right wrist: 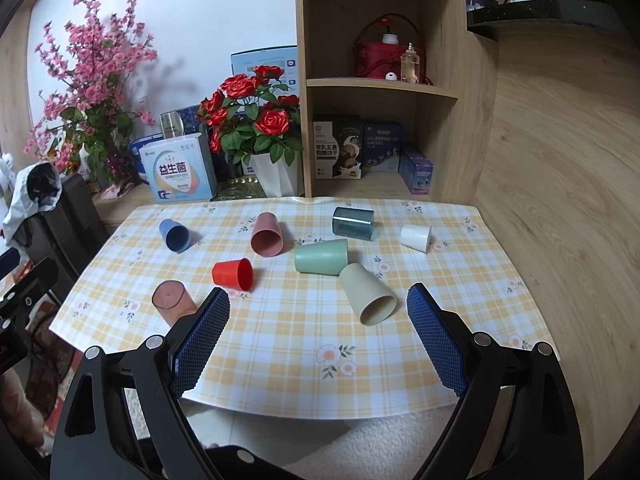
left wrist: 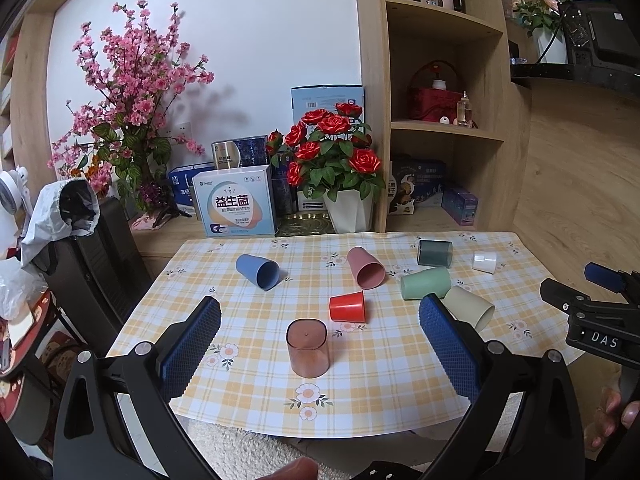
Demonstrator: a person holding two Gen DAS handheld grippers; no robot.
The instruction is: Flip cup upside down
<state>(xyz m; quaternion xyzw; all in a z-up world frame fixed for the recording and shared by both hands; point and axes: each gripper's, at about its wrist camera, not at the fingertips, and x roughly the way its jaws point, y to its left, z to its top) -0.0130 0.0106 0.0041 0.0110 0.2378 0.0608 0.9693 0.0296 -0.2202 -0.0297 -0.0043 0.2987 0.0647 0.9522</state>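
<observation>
Several cups sit on the checked tablecloth [left wrist: 248,380]. A translucent brown cup [left wrist: 308,347] [right wrist: 172,301] stands upside down near the front left. On their sides lie a red cup [left wrist: 347,307] [right wrist: 233,274], blue cup [left wrist: 258,271] [right wrist: 175,235], pink cup [left wrist: 366,268] [right wrist: 267,234], green cup [left wrist: 425,282] [right wrist: 321,256], beige cup [left wrist: 470,307] [right wrist: 368,294], dark teal cup [left wrist: 435,253] [right wrist: 353,223] and small white cup [left wrist: 484,261] [right wrist: 416,237]. My left gripper [left wrist: 320,316] is open and empty, above the brown cup. My right gripper [right wrist: 318,304] is open and empty, near the beige cup.
A pot of red roses [left wrist: 340,160], boxes [left wrist: 236,206] and pink blossoms [left wrist: 132,108] stand behind the table. A wooden shelf unit [left wrist: 440,120] is at the back right. A black chair [left wrist: 100,248] stands at the left. The right gripper shows at the right edge of the left wrist view [left wrist: 596,308].
</observation>
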